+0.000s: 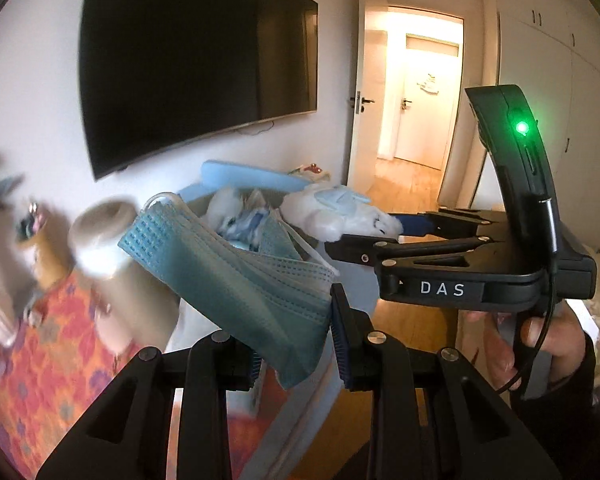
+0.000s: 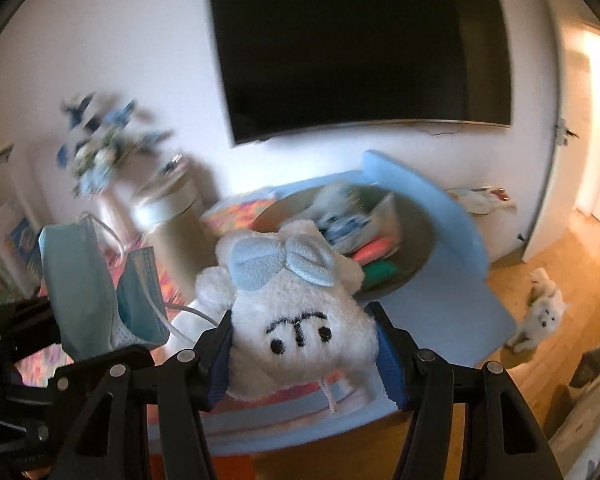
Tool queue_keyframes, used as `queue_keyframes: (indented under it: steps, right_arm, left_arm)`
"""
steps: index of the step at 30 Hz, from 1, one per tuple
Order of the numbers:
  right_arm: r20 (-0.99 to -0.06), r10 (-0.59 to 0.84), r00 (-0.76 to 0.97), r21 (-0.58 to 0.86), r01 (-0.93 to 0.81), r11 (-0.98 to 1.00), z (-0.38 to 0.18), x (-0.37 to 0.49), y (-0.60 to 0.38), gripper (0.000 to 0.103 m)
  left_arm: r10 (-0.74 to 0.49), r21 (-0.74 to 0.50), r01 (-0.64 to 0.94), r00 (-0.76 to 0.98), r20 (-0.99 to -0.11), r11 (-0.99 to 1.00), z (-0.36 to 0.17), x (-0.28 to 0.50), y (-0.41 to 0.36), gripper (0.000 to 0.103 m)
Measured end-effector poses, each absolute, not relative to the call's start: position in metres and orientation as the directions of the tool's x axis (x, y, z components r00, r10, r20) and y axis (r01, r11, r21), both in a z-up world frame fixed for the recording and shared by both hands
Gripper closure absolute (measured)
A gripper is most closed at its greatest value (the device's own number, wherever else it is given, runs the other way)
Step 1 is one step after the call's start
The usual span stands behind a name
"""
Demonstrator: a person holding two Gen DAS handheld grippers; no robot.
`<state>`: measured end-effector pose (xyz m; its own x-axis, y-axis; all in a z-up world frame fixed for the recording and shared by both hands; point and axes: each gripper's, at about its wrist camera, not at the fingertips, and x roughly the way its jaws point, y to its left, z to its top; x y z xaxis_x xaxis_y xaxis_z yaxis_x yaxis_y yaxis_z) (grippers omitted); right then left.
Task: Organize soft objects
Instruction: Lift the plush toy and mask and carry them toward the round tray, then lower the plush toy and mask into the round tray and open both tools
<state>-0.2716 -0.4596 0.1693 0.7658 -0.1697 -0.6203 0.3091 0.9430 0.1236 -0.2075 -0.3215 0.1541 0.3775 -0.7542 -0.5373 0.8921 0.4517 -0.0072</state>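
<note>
My left gripper (image 1: 296,344) is shut on a small stack of blue face masks (image 1: 228,280), which stick up and to the left from its pads. In the right wrist view the same masks (image 2: 76,288) hang at the left edge. My right gripper (image 2: 300,340) is shut on a white plush toy (image 2: 300,320) with a pale blue bow and a stitched face. From the left wrist view the plush toy (image 1: 332,212) sits at the fingertips of the right gripper (image 1: 364,236), which a hand holds. Beyond both stands a round blue basket (image 2: 452,236) with several soft things inside.
A large dark TV (image 1: 196,60) hangs on the white wall. A cream cylindrical box (image 1: 108,240) and blurred flowers (image 2: 100,152) stand on a bright patterned cloth (image 1: 52,340). A white toy dog (image 2: 540,316) lies on the wooden floor. An open doorway (image 1: 420,92) is at the right.
</note>
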Motion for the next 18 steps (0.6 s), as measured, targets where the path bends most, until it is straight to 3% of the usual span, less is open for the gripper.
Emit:
queue_keyframes:
  steps: [3,7,11,18]
  right_arm:
    - [-0.61,-0.196,0.768,0.178,0.374,0.91,0.175,-0.266,-0.493,0.044]
    - [-0.598,-0.185,0.779,0.28,0.42,0.863,0.174,-0.25,-0.53,0.044]
    - [-0.604,-0.226,0.764,0.293,0.477,0.829,0.171,-0.217,-0.56,0.043]
    - [-0.648,-0.184,0.739,0.332,0.491,0.806,0.15,-0.147,-0.604,0.042]
  left_arm:
    - [-0.723,0.049,0.877,0.425,-0.544,0.478,0.154,-0.2,-0.349,0.077]
    - [-0.714,0.024,0.878,0.404,-0.572,0.478,0.146,-0.181,-0.383,0.077]
    - [-0.654,0.104,0.82,0.519,-0.551,0.563,0.14,-0.161,-0.418,0.077]
    - [-0.637,0.01,0.786,0.509,-0.579,0.618,0.123,-0.104,-0.452,0.073]
